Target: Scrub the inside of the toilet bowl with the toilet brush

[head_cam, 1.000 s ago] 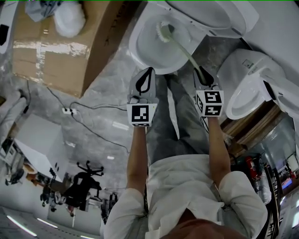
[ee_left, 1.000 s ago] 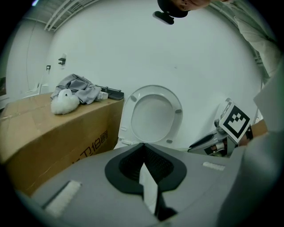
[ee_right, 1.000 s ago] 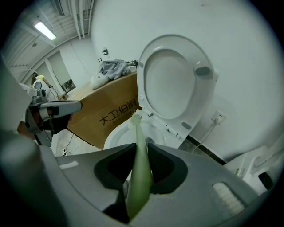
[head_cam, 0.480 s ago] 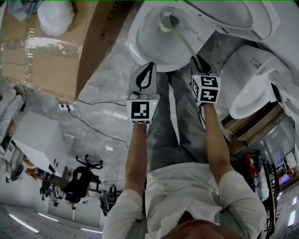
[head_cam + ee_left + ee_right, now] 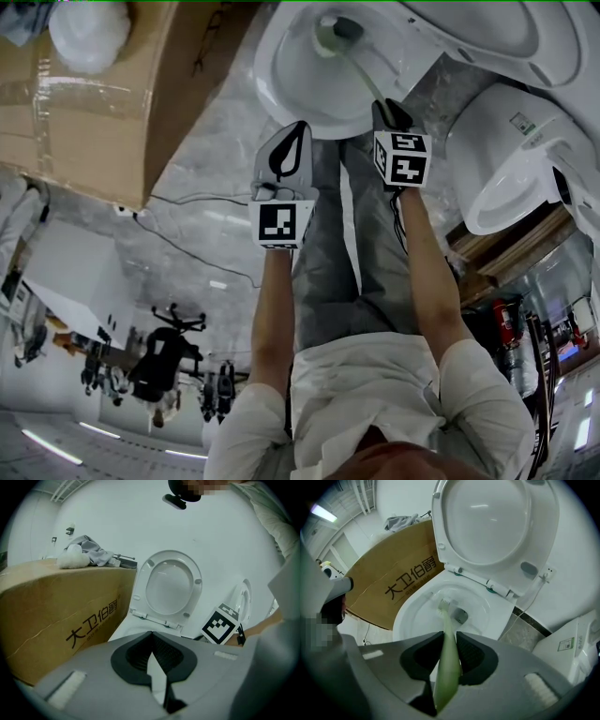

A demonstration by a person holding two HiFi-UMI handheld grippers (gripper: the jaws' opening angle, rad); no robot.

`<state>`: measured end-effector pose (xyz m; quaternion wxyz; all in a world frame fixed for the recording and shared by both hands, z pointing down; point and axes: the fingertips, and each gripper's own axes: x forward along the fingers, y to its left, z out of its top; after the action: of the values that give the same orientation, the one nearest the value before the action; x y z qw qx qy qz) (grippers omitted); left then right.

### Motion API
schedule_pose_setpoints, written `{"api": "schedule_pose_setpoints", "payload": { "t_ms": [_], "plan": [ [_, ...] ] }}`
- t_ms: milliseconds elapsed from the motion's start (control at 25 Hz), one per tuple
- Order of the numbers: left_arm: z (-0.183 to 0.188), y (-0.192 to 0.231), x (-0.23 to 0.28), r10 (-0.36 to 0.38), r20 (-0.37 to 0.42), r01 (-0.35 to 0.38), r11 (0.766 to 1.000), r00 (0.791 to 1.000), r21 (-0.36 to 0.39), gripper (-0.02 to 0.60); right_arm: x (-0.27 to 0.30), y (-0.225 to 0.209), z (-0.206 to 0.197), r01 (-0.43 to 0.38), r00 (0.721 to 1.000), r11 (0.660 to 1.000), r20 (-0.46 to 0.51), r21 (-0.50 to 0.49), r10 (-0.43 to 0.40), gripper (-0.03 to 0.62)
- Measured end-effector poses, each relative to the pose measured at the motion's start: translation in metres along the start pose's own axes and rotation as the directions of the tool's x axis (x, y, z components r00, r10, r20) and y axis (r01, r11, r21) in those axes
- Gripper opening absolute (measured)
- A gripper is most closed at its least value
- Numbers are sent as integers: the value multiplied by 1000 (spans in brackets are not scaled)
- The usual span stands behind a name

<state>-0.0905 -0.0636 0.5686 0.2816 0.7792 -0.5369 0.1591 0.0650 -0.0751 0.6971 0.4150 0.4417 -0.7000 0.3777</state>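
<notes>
With your right hand-held gripper (image 5: 450, 641) clamped on the green handle of the toilet brush (image 5: 446, 623), whose head sits low inside the toilet bowl (image 5: 410, 620), press the bristles firmly and sweep around the wall, holding your left hand-held gripper (image 5: 152, 644), closed on nothing, clear.

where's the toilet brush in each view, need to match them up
Head view: brush at top centre, its head in the bowl.
Left gripper view: not in it.
Right gripper view: brush at bottom centre, clamped between the jaws, its head in the bowl.
Shared landmark: cardboard box, at the left in all three.
</notes>
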Motion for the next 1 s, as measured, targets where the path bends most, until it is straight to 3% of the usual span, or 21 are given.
{"api": "schedule_pose_setpoints", "payload": {
  "t_ms": [560, 1000],
  "plan": [
    [-17, 1, -7, 10, -19, -11, 999, 1000, -32, 17, 12, 39, -17, -102, 991, 990, -94, -96, 93, 89],
    [-24, 1, -8, 8, -27, -10, 999, 1000, -49, 17, -5, 56, -36, -154, 981, 932, -165, -329, 104, 91]
  ]
}}
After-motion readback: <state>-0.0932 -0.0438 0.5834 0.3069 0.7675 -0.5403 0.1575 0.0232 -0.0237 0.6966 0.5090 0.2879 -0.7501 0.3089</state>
